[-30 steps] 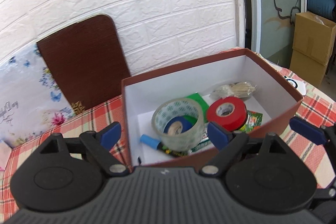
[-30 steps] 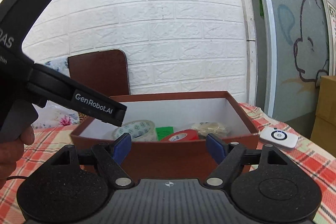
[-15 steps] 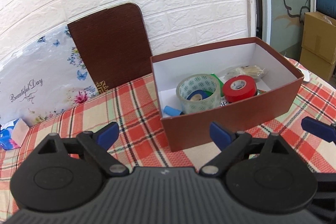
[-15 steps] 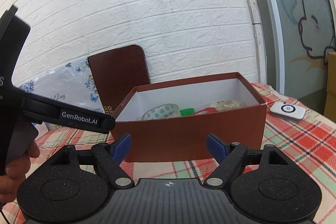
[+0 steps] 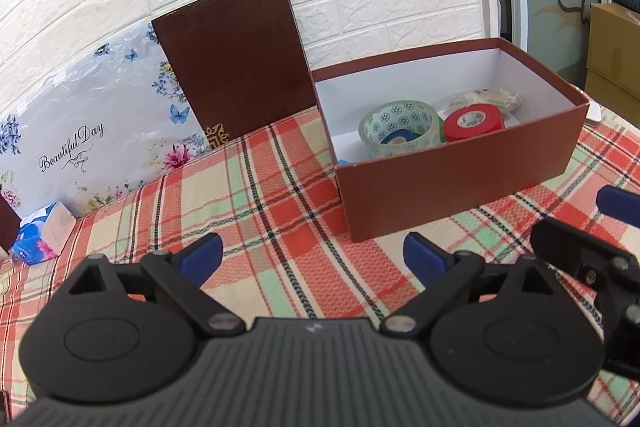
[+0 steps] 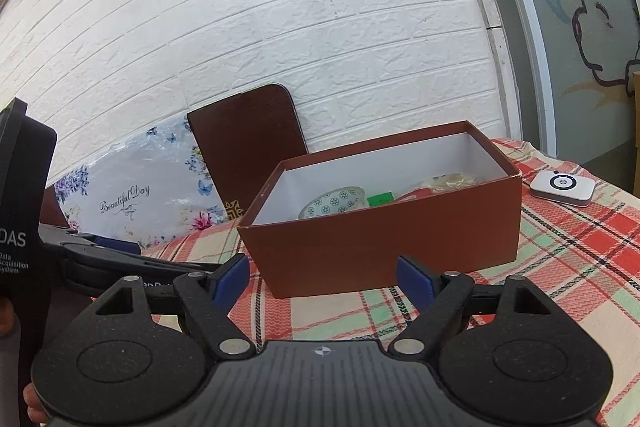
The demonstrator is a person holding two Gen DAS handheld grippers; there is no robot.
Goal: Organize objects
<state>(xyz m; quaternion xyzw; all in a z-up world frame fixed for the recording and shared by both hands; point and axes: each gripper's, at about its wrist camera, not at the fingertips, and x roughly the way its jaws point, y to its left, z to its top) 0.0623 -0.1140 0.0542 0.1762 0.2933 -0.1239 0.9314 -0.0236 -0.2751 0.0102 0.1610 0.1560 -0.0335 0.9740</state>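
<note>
Brown cardboard box (image 5: 460, 187) sits on the checked worktop (image 5: 260, 211), holding the patterned tape roll (image 5: 398, 129) and red tape roll (image 5: 474, 119). Left hand-held gripper (image 5: 312, 257) and right hand-held gripper (image 6: 322, 279) are both spread and empty. Risk: the two tools sit close together and could collide. Since the earlier frames both have drawn back from the box, and the left jaws have just been opening.

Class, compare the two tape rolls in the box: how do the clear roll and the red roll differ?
The clear roll is see-through with a printed pattern; the red roll is solid red. The clear roll is wider and taller. The clear roll sits left of the red roll. Both lie flat, hole up, inside the brown box.
</note>
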